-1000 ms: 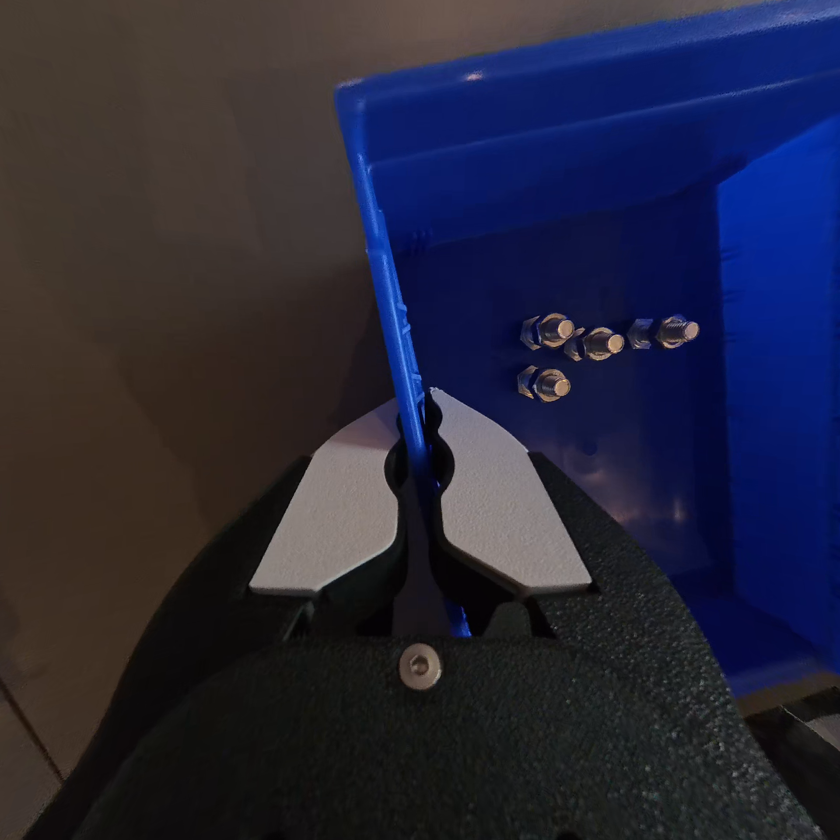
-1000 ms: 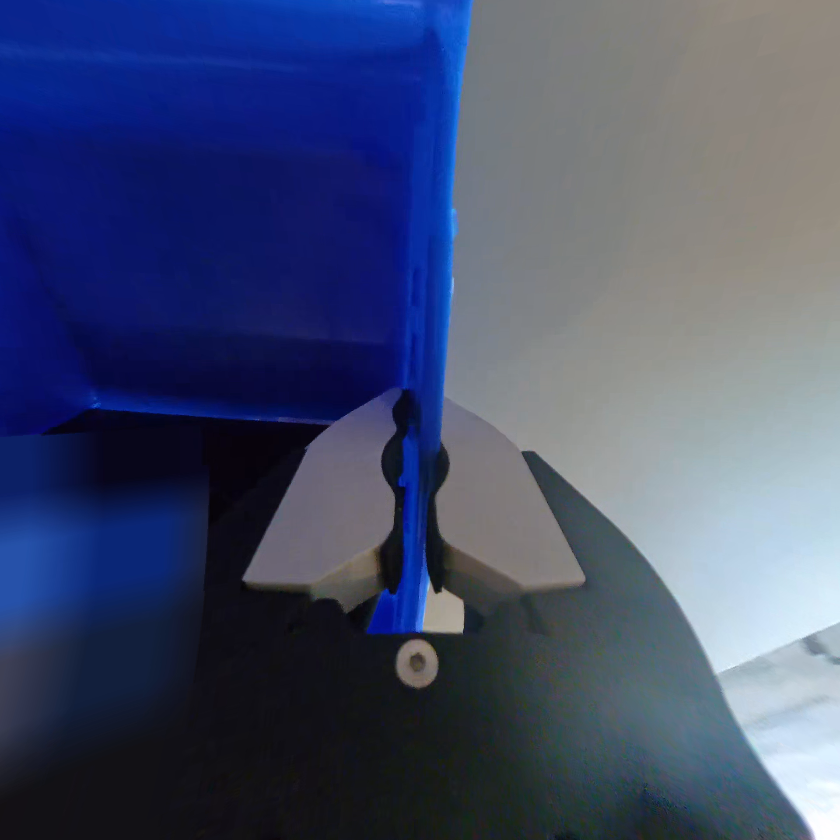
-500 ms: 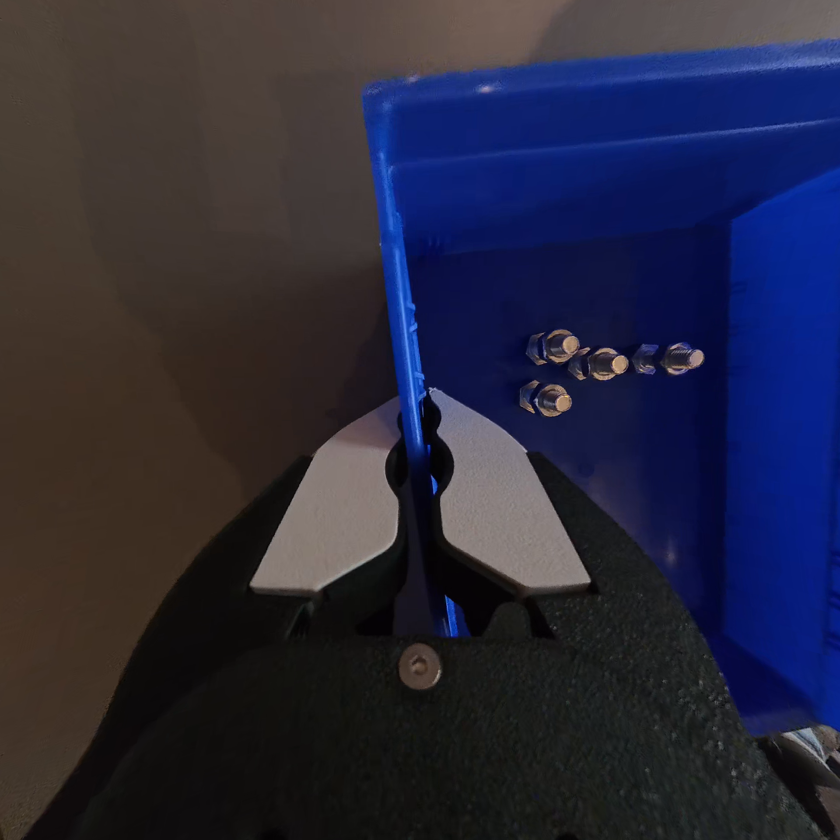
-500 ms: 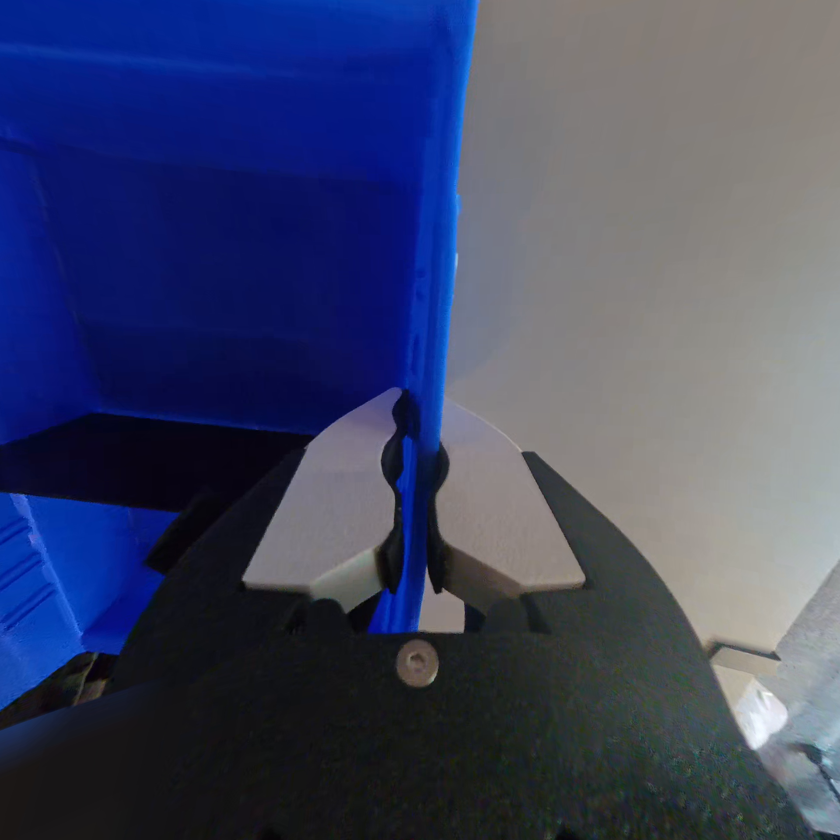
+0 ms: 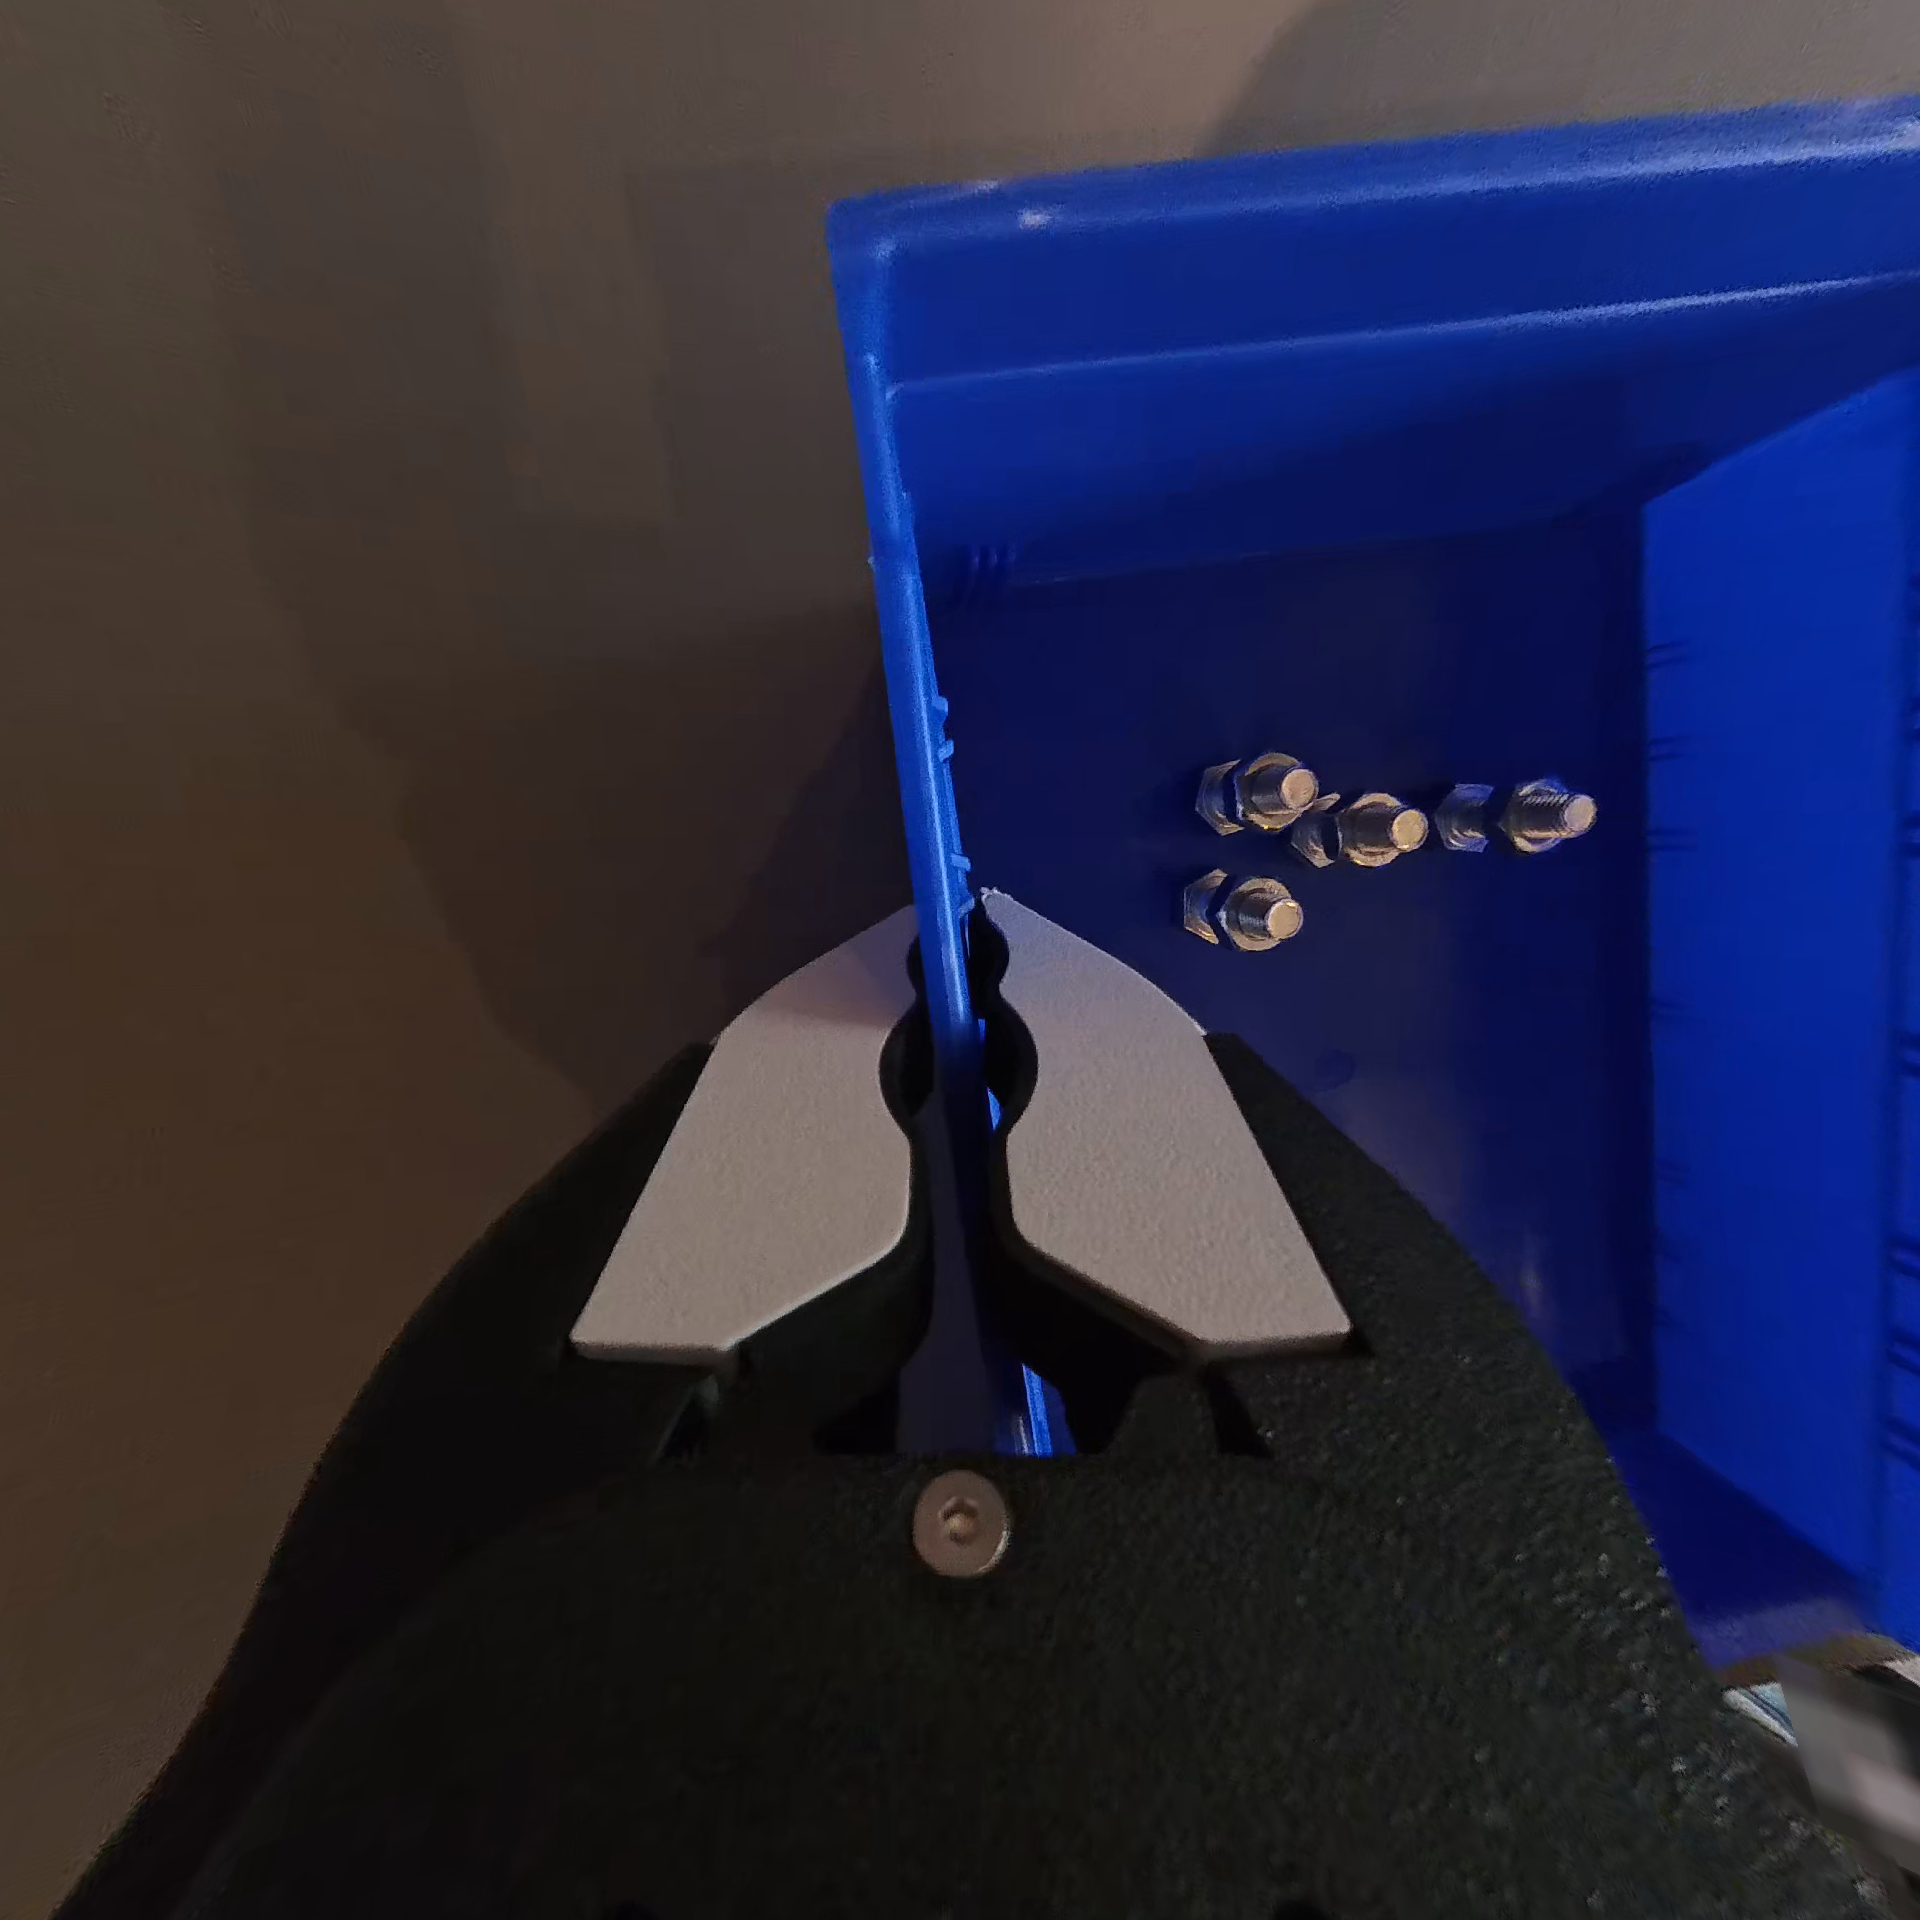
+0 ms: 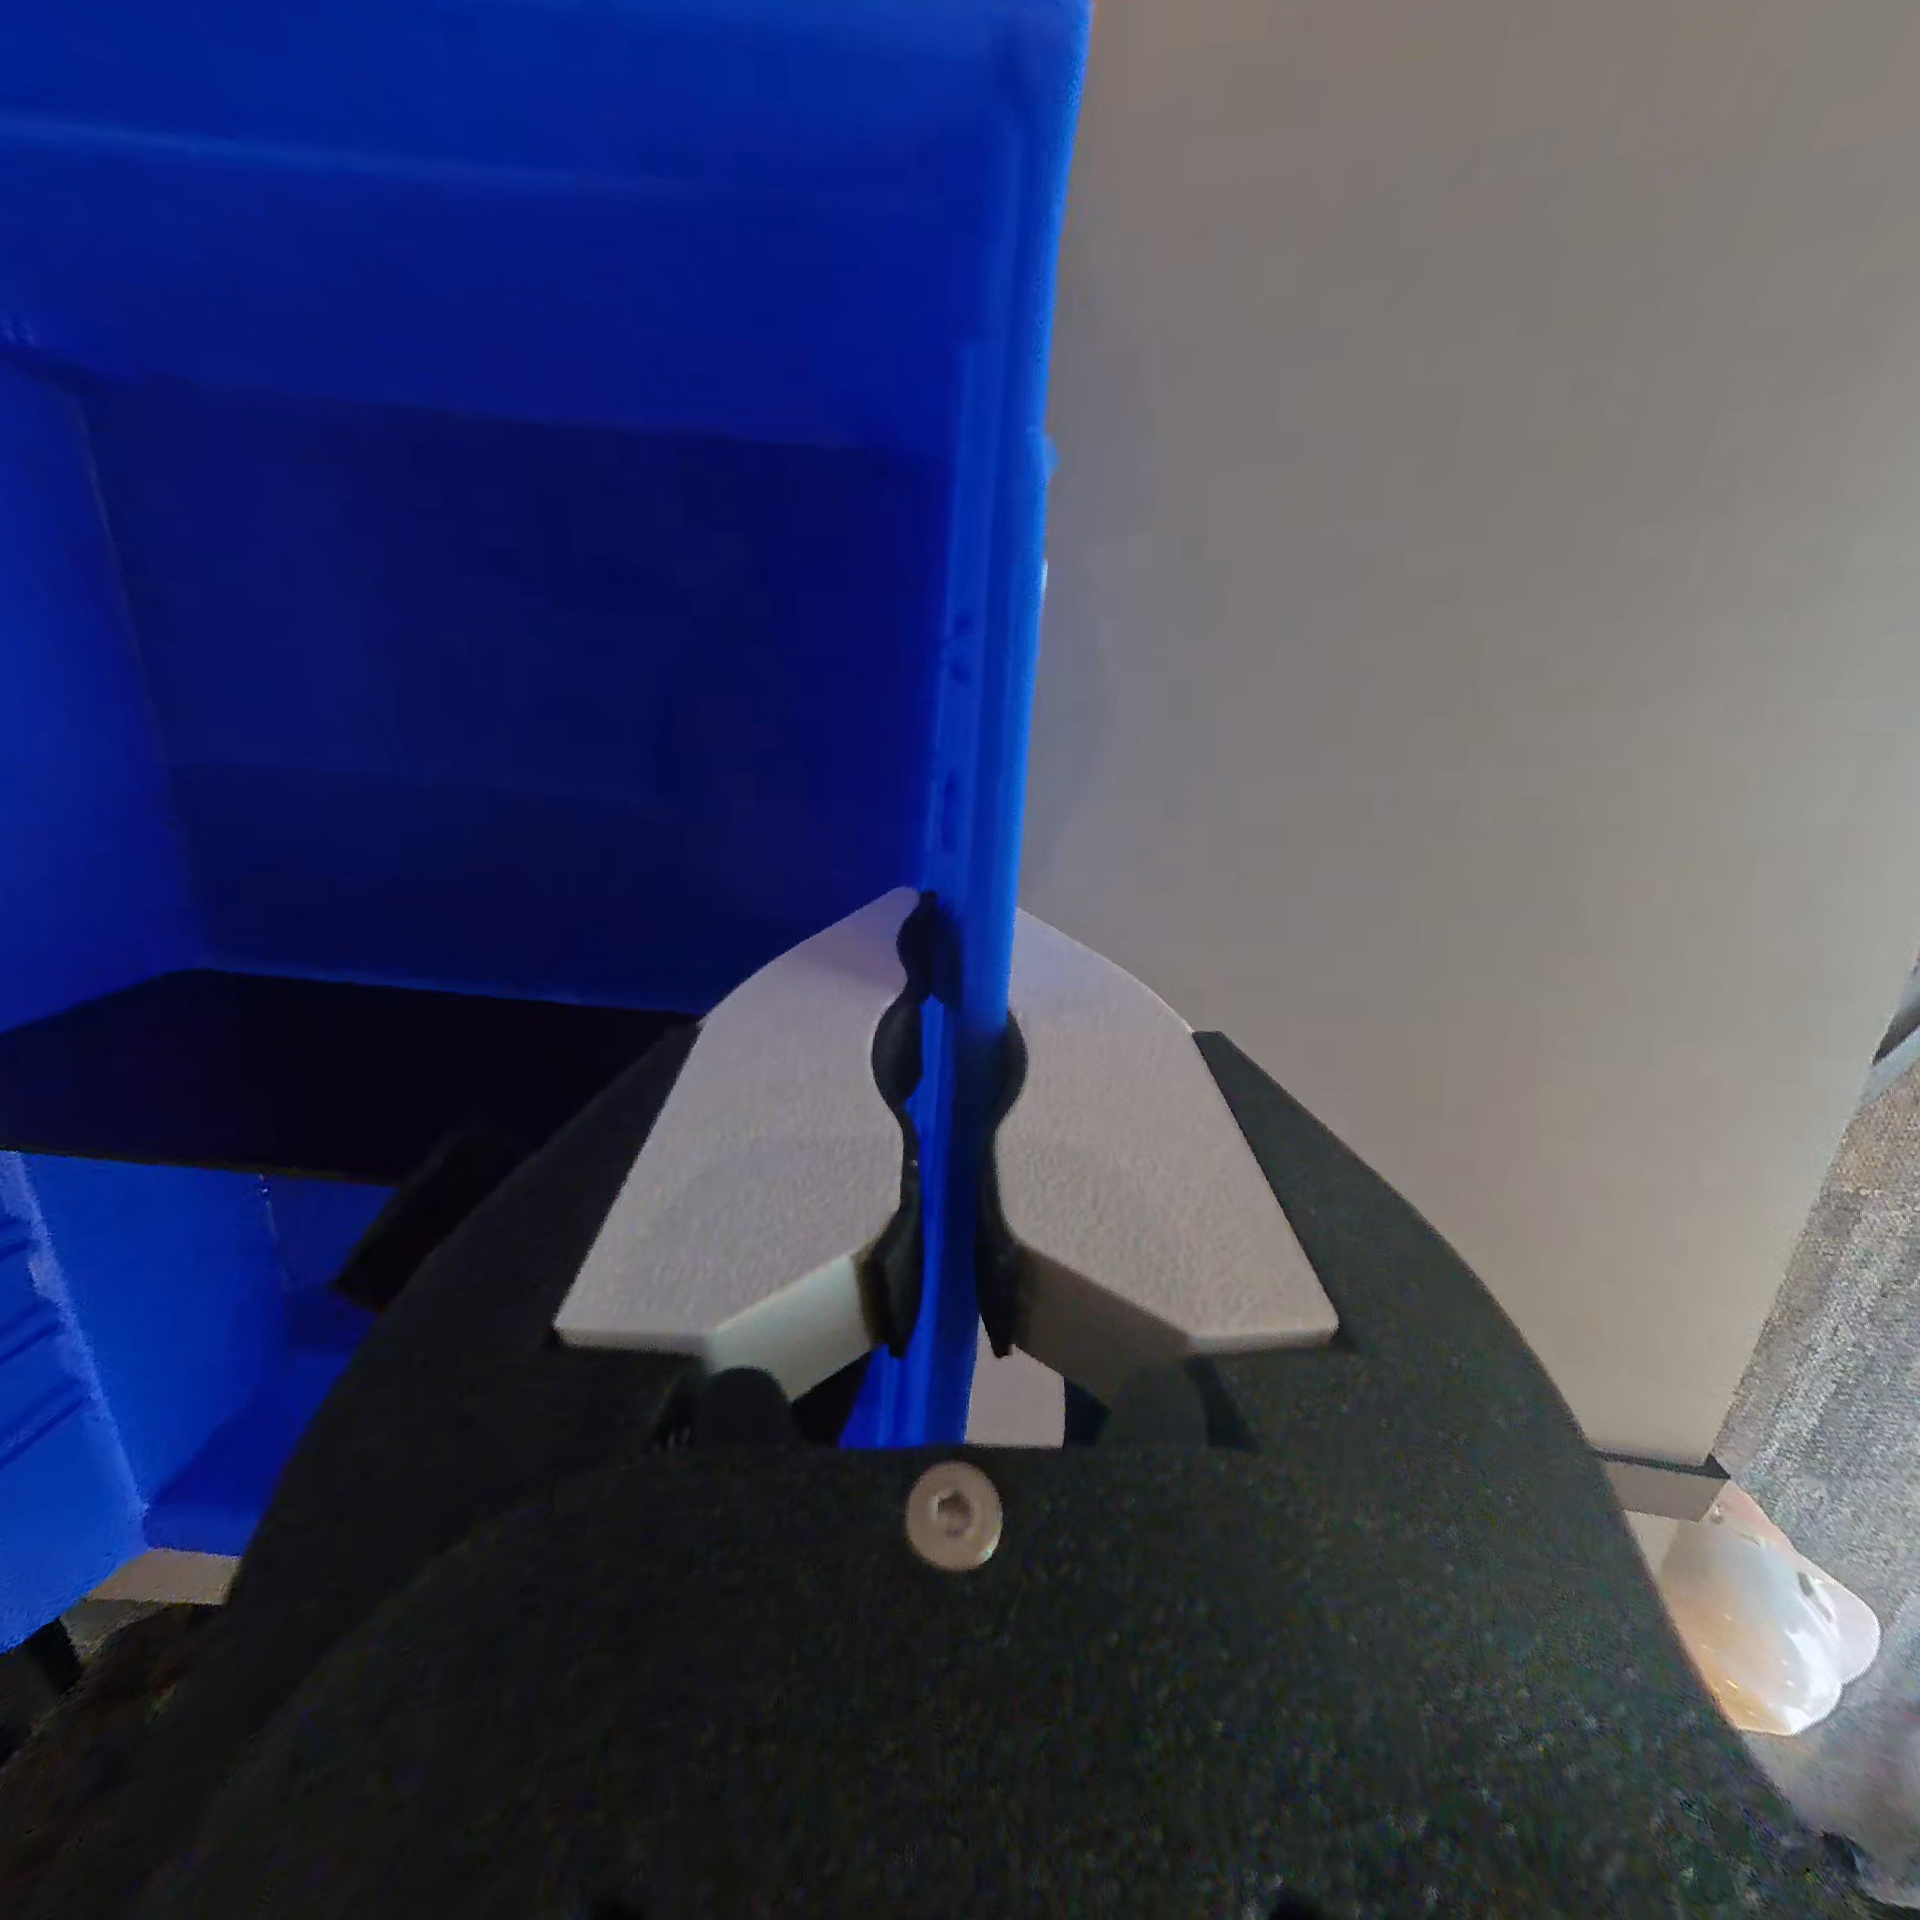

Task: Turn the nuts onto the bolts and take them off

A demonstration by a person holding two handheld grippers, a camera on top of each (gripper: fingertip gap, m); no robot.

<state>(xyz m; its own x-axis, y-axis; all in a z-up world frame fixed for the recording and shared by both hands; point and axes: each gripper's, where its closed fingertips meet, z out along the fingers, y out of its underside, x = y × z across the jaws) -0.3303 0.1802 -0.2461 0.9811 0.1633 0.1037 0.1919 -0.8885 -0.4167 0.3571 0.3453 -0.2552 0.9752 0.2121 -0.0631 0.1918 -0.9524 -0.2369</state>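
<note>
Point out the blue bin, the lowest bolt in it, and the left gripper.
blue bin (image 5: 1299,312): left wrist view, far wall.
lowest bolt (image 5: 1252,916): left wrist view, threaded shank.
left gripper (image 5: 954,935): left wrist view, between the fingers, clamped on the bin's side wall.

No legible text, label, brand, number or sign appears on any surface in either view, neither on the blue bin (image 5: 1351,312) nor on the bolts (image 5: 1371,831) lying inside it.
</note>
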